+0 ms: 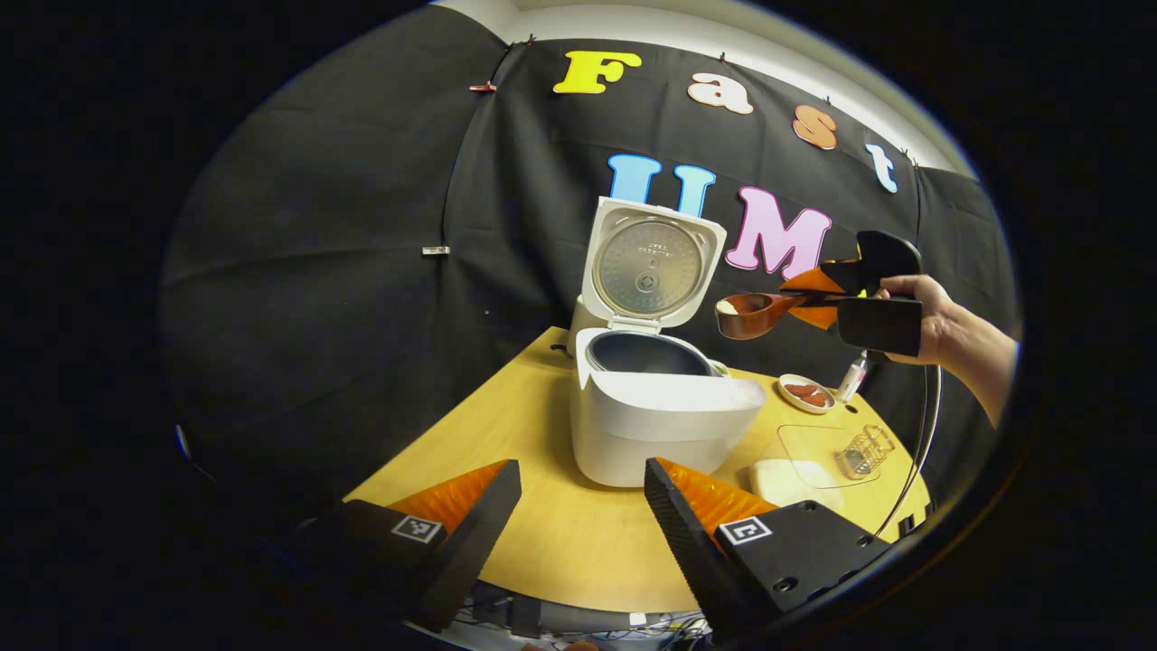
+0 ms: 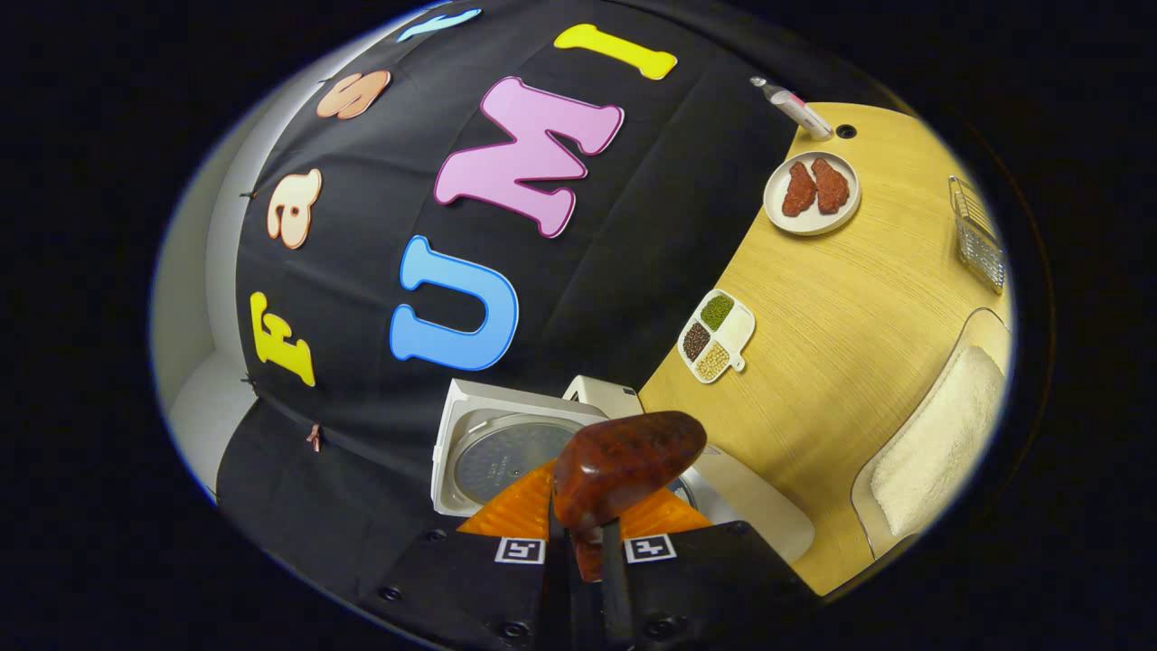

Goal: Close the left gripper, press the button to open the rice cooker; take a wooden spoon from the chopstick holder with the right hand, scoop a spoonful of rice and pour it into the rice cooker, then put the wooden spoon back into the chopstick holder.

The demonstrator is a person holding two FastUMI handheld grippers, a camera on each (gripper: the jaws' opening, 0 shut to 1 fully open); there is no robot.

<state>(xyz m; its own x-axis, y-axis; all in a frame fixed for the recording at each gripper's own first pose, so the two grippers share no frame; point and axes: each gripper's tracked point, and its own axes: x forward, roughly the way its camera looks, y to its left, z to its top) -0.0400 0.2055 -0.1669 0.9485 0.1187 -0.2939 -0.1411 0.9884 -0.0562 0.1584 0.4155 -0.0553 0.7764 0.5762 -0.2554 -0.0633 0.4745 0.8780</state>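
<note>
Pour step: we hold the wooden spoon [image 1: 755, 315], clamped by its handle in the right hand-held gripper [image 1: 836, 303], up beside the open rice cooker [image 1: 664, 411]; carry level over the pot, then tip; left hand-held gripper [image 1: 578, 520] gapes empty.

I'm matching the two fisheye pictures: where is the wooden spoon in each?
Left gripper view: wooden spoon right of centre, held level above the table, right of the open rice cooker.
Right gripper view: spoon bowl bottom centre, over the cooker.
Shared landmark: plate of red pieces.
</note>
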